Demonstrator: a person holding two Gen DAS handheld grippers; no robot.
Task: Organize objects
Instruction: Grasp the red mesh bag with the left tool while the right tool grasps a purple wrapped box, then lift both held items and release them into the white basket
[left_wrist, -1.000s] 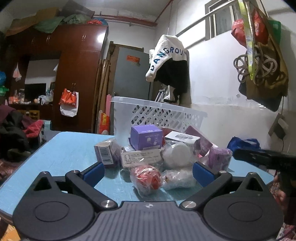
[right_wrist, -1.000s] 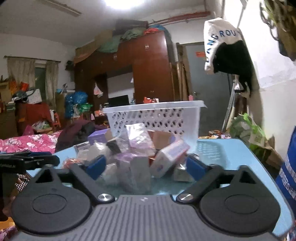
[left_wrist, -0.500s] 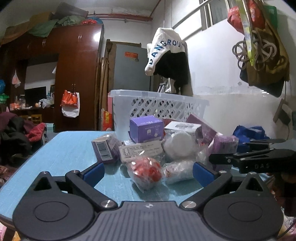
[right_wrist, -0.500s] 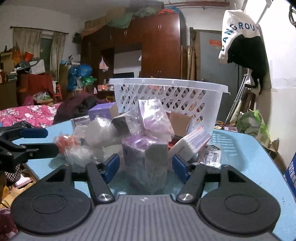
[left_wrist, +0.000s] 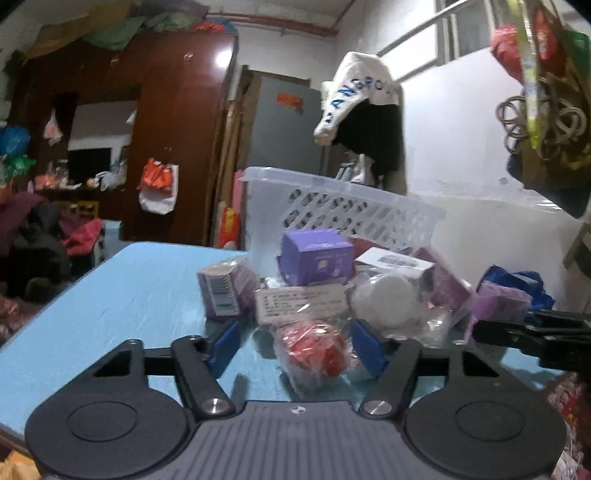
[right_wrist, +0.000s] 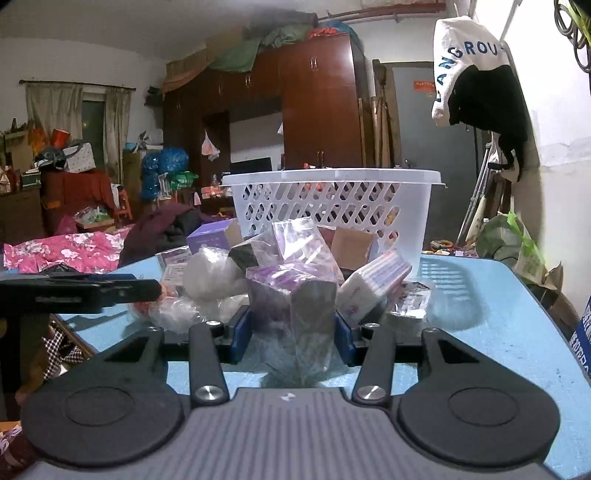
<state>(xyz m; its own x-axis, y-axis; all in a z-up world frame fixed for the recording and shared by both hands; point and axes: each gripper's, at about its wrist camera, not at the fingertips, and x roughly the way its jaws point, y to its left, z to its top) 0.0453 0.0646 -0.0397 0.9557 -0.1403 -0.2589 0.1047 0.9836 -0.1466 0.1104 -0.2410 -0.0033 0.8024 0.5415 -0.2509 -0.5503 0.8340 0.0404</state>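
My left gripper (left_wrist: 295, 341) is closing around a red item in clear plastic wrap (left_wrist: 314, 354), pad contact blurred; my right gripper (right_wrist: 291, 332) closes on a purple plastic-wrapped box (right_wrist: 295, 306); white perforated plastic basket (right_wrist: 332, 206) beyond the pile, interior hidden.

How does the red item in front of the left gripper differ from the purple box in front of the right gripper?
The red bagged item looks round and soft; the purple wrapped box is angular. The closing jaws flank the item loosely but press the box. Both have clear wrapping and sit on the blue table.
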